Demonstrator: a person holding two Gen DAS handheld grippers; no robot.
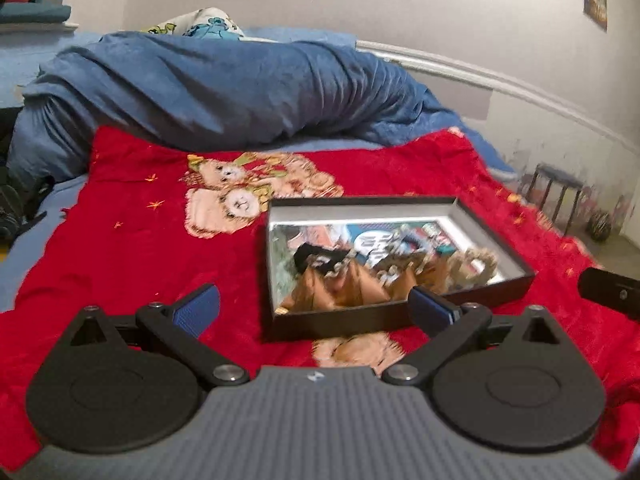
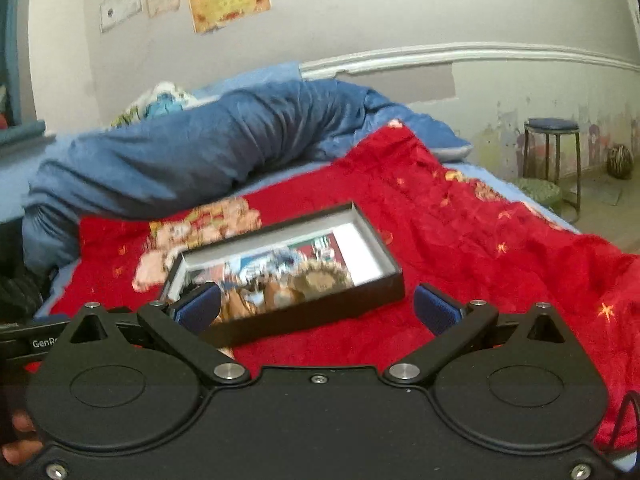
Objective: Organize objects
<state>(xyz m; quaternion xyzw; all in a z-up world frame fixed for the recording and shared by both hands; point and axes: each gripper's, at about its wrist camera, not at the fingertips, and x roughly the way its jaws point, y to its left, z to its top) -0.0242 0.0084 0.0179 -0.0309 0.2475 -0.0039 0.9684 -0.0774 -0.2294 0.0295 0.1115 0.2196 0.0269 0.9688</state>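
Observation:
A shallow black box (image 1: 496,284) with a grey inside lies on the red blanket (image 1: 132,248) on the bed. It holds several blurred items: brown pieces, a printed card and a frilly ring. My left gripper (image 1: 316,312) is open and empty, just in front of the box's near wall. In the right wrist view the box (image 2: 308,312) lies ahead and left. My right gripper (image 2: 318,308) is open and empty, its left fingertip (image 2: 200,308) over the box's near left corner. The right gripper's tip shows at the right edge of the left wrist view (image 1: 612,292).
A rolled blue duvet (image 1: 208,88) lies across the bed behind the blanket. A patterned pillow (image 1: 208,26) sits beyond it. A metal stool (image 2: 554,160) and a striped ball (image 2: 620,162) stand on the floor by the wall at right. Papers hang on the wall (image 2: 228,0).

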